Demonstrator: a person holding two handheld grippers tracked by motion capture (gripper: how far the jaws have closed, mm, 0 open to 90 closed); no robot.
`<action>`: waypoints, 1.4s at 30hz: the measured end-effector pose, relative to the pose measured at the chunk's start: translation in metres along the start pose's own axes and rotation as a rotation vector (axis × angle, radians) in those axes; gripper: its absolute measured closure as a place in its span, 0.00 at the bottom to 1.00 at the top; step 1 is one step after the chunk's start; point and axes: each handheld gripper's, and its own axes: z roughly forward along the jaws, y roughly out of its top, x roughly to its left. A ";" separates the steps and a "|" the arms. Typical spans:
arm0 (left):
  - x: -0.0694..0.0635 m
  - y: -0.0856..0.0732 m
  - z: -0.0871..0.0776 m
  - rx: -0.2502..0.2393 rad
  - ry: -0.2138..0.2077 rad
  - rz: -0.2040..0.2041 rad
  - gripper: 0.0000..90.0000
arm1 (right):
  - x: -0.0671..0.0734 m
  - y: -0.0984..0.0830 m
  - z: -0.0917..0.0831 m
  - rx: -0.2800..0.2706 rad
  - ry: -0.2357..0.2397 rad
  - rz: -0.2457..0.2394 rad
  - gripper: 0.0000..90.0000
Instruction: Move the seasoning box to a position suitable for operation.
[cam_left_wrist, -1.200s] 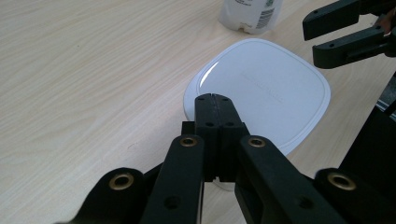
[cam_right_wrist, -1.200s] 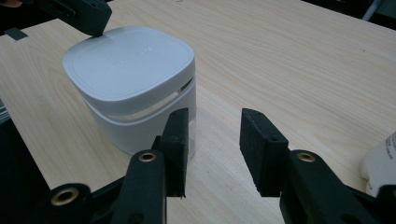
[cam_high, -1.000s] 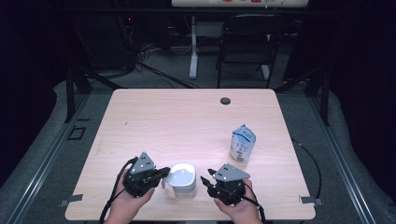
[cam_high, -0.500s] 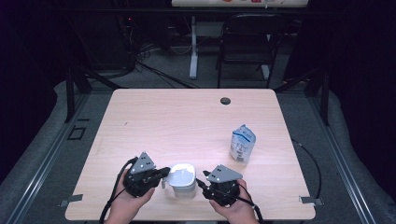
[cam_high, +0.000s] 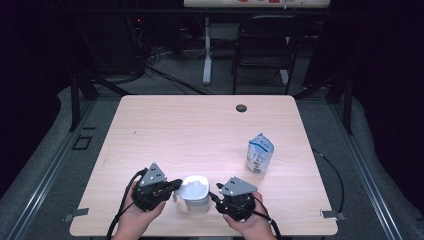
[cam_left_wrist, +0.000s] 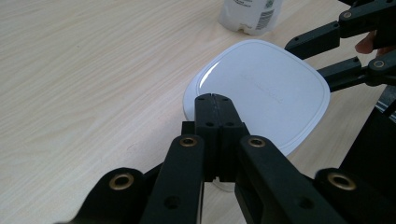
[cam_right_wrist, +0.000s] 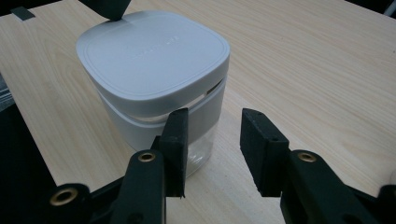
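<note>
A clear square container with a white lid (cam_high: 195, 187) stands near the table's front edge, between my two grippers. My left gripper (cam_high: 175, 186) is shut with nothing between its jaws. Its joined tips (cam_left_wrist: 215, 100) rest at the lid's (cam_left_wrist: 261, 91) left edge. My right gripper (cam_right_wrist: 217, 149) is open, low at the container's (cam_right_wrist: 154, 70) right side. One of its pads (cam_right_wrist: 176, 140) lies just in front of the container's near corner, and the gap between the jaws holds nothing. The right gripper (cam_left_wrist: 343, 53) also appears beyond the lid in the left gripper view.
A white and blue pouch (cam_high: 260, 154) stands upright to the right and farther back, and its base (cam_left_wrist: 250, 14) shows past the lid. A dark cable hole (cam_high: 241, 107) sits near the table's far edge. A chair (cam_high: 265, 50) and cables lie beyond the table.
My right gripper has edged slightly left, closer to the container. The left gripper and the container have not moved.
</note>
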 end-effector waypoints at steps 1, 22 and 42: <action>0.000 0.000 0.000 0.001 0.000 0.001 1.00 | 0.000 0.000 0.000 -0.001 0.000 0.001 0.70; 0.001 -0.002 -0.001 0.002 0.002 0.002 1.00 | 0.002 0.006 -0.003 -0.013 -0.001 -0.015 0.70; -0.001 -0.004 -0.006 -0.032 -0.008 -0.006 0.76 | 0.004 0.014 -0.007 -0.020 -0.005 -0.027 0.70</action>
